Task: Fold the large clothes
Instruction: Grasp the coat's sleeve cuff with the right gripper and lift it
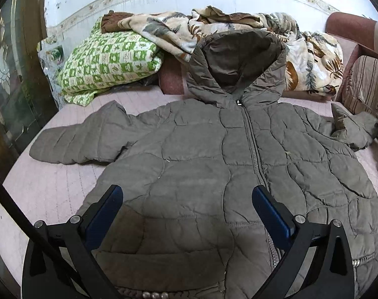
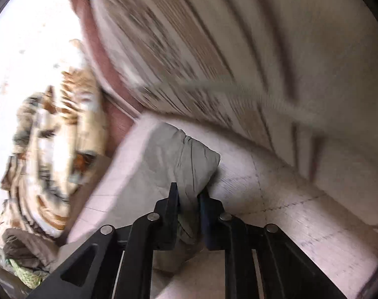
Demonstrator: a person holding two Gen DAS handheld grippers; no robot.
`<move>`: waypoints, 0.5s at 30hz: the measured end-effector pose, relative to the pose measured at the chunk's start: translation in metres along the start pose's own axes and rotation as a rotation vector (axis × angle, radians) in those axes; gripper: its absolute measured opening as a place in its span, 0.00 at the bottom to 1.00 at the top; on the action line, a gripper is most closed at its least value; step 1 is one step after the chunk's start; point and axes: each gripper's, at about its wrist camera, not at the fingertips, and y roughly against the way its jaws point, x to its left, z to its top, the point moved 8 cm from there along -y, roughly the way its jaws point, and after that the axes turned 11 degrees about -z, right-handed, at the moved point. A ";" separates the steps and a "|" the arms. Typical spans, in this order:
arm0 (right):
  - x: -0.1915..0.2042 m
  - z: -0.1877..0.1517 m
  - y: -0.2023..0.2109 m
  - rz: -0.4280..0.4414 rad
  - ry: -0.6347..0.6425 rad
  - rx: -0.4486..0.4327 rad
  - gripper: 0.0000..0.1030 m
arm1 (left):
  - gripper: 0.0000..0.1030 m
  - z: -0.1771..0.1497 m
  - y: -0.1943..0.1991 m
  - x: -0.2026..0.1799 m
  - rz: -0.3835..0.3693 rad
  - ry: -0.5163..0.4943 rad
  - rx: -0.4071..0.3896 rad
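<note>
Grey-brown quilted jacket [image 1: 213,154] lies flat on our pink bed cover [image 1: 46,186]; the left gripper [image 1: 187,191] gapes above its hem. Only the right view shows the right gripper [image 2: 189,194] pinching a sleeve [image 2: 186,157]; blankets [image 1: 109,57] at twelve o'clock.

Soft daylight fills both views, with no hard glare. The left wrist view is sharp; a dim shadow lies on the jacket [image 1: 213,164] between the fingers [image 1: 106,209]. The right wrist view is smeared by motion blur, worst on the cushion [image 2: 213,49] and blanket [image 2: 51,137]. The wall [image 2: 27,49] is overexposed. Fisheye bending and black corners ring both.
</note>
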 end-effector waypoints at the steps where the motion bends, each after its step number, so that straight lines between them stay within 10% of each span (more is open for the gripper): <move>1: 0.001 0.002 0.015 -0.004 0.009 -0.030 0.14 | 1.00 0.000 0.002 0.001 0.001 -0.002 -0.008; 15: 0.077 0.042 0.245 0.002 0.198 -0.343 0.14 | 1.00 0.016 0.042 0.029 0.001 0.052 -0.093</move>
